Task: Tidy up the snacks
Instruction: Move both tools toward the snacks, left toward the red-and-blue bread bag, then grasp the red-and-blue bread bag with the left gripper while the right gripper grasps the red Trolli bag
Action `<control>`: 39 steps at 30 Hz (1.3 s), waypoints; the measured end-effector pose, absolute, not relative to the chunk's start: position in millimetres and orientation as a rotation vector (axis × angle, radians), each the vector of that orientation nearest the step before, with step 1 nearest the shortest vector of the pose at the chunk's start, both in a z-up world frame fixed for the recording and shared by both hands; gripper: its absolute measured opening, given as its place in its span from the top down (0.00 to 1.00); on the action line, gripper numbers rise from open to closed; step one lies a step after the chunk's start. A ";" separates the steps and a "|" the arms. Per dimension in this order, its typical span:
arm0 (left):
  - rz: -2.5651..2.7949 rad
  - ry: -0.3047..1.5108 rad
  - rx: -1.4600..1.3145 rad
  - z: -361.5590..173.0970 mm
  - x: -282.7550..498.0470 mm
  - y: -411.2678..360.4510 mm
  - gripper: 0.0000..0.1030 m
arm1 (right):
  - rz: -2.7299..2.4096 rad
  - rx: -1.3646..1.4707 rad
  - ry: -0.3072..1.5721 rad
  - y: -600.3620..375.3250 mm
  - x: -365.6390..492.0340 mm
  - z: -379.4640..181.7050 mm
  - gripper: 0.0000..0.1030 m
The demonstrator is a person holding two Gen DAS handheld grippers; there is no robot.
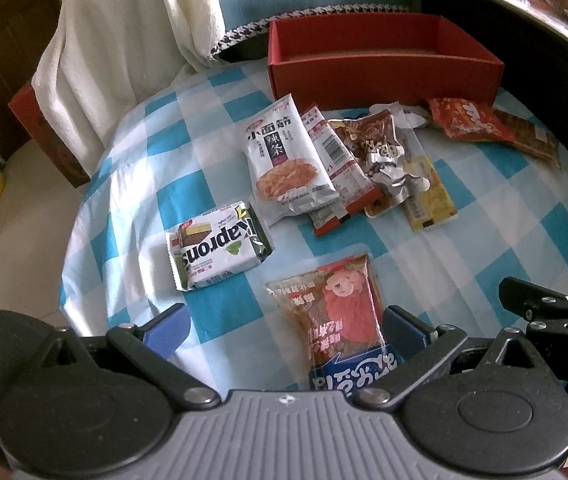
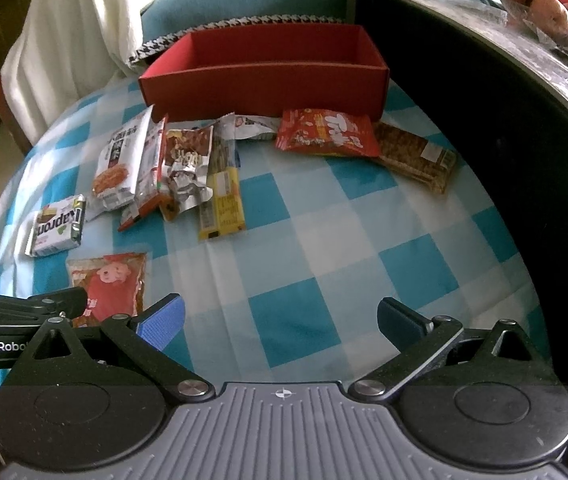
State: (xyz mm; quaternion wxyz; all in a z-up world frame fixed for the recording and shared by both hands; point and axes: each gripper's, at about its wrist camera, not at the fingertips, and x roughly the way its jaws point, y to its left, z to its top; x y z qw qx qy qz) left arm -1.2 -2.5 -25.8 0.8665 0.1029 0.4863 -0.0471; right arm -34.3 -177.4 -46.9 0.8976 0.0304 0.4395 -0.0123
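Both the left gripper (image 1: pixel 284 330) and right gripper (image 2: pixel 279 320) gape wide above scattered snacks, a white "Kaprons" wafer pack (image 1: pixel 219 245) beside an empty red box (image 1: pixel 384 56).

One red box (image 2: pixel 263 84) sits at the upper middle of the frame. Ten snack packets show:

- one white wafer pack (image 2: pixel 57 226)
- one red-and-clear pouch (image 2: pixel 109 284)
- one white noodle-strip bag (image 2: pixel 117 164)
- one red-edged flat pack (image 2: pixel 148 178)
- one brown foil bag (image 2: pixel 185 160)
- one yellow bar (image 2: pixel 223 204)
- one orange sachet (image 1: pixel 376 206), mostly hidden
- one crumpled white wrapper (image 2: pixel 249 126)
- one red bag (image 2: pixel 326 132)
- one brown bar (image 2: pixel 416 156)
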 end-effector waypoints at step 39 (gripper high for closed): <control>-0.087 1.267 0.155 -81.2 28.2 -25.8 0.10 | -0.008 0.192 0.963 -205.7 -22.3 -52.3 0.00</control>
